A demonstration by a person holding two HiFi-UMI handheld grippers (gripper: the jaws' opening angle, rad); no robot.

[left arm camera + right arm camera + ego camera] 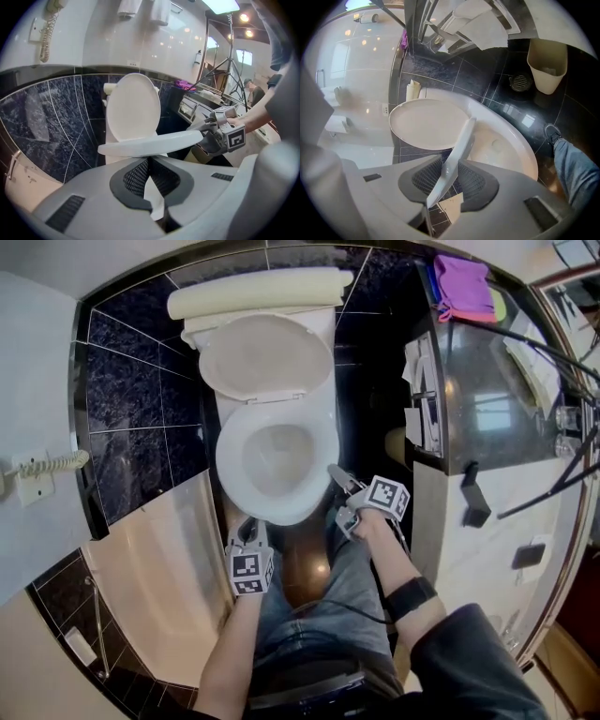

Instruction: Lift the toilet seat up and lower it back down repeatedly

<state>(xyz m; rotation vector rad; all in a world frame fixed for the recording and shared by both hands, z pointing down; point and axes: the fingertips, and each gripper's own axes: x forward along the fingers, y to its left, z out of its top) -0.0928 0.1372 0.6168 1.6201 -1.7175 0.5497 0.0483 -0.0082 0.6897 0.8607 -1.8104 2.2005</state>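
Note:
The white toilet seat (228, 451) lies over the bowl (281, 457), its right front raised a little off the rim. Behind it the lid (265, 357) stands up against the tank (253, 292). My right gripper (334, 474) is at the seat's right front edge. In the right gripper view the seat's rim (459, 145) runs between the pads of my right gripper (450, 176), which press on it. In the left gripper view the seat (150, 143) hangs almost level, held by the right gripper (211, 133). My left gripper (251, 532) stays low at the bowl's front left, its tips (147, 163) together and empty.
A beige waste bin (547, 65) stands on the dark floor right of the toilet, near a floor drain (520, 82). A dark counter (487, 381) with a purple cloth (464, 285) runs along the right. A wall phone (33, 474) hangs left. The person's jeans (319, 615) are just in front.

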